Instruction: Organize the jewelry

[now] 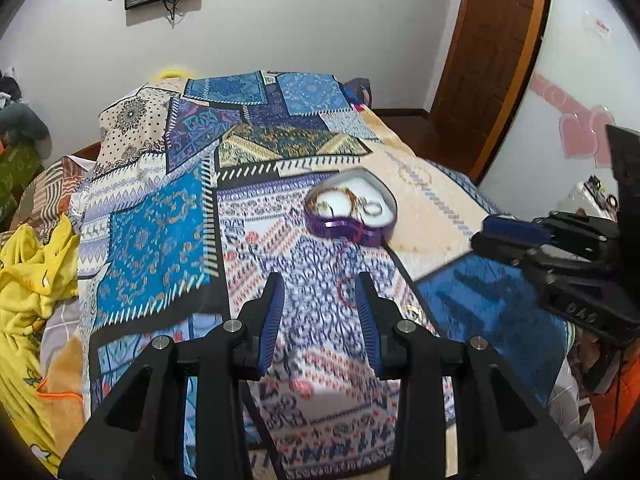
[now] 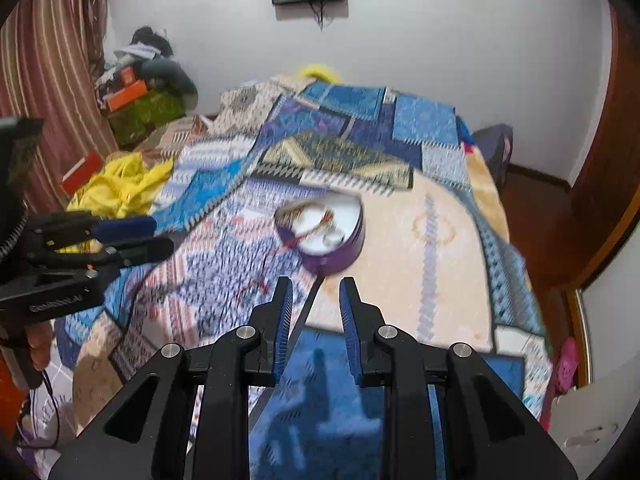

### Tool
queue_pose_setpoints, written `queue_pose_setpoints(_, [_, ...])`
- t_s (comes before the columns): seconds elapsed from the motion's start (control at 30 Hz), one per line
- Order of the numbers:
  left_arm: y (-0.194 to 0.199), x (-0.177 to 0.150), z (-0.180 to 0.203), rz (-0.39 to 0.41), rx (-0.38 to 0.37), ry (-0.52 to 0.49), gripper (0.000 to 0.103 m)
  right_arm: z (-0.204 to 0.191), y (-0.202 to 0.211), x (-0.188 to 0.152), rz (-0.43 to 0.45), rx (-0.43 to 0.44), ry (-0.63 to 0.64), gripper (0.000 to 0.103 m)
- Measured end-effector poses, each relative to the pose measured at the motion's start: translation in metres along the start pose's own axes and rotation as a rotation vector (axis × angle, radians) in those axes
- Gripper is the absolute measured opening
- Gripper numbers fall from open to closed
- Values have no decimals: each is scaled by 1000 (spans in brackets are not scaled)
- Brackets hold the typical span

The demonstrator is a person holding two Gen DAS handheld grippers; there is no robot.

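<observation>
- Both pairs of black fingers with blue pads are nearest: the left gripper (image 1: 320,292) and the right gripper (image 2: 316,296) stand apart, with nothing between them.
- Under them the bed (image 1: 160,216) carries a patchwork blanket.
- On it, just beyond the fingers, lies the purple heart-shaped box (image 1: 352,216) with blurred jewelry (image 1: 348,200) inside.
- One red bracelet (image 1: 344,288) lies on the blanket, between box and left fingers.

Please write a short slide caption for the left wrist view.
Empty left gripper hovers above patterned bedspread, facing purple heart-shaped jewelry box.
</observation>
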State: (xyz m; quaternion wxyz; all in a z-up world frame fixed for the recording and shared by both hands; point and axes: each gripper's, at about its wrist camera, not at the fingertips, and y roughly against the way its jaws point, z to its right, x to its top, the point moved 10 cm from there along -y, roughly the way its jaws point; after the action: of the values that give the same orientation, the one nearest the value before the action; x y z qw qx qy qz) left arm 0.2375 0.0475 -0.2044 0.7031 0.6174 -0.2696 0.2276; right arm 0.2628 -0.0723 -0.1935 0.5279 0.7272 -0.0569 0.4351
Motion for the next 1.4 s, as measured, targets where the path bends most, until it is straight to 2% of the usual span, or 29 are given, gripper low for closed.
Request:
queue_pose_setpoints(0.2, [-2, -22, 11, -30, -17, -26, 36, -17, -19, -29, -79, 36, 3, 22])
queue_pose_setpoints(0.5, [-15, -46, 9, -84, -31, -4, 36, -38, -49, -56, -186, 55, 68, 22])
queue_pose_setpoints(0.83, [-26, -51, 6, -104, -51, 18, 36, -42, -53, -59, -167, 20, 139, 22])
queue_pose_setpoints(0.9, [-30, -50, 7, -109, -55, 14, 36, -44, -54, -59, -166, 18, 158, 15])
queue_pose_setpoints(0.97, [-33, -50, 8, -113, -56, 8, 36, -45, -54, -59, -166, 20, 163, 14])
queue_pose_setpoints(1.07, [-38, -48, 9, -115, -56, -1, 36, -43, -52, -58, -156, 28, 150, 7])
queue_pose_setpoints(1.4, [-67, -35, 14, -147, -92, -1, 36, -21, -42, -46, -94, 30, 76, 7])
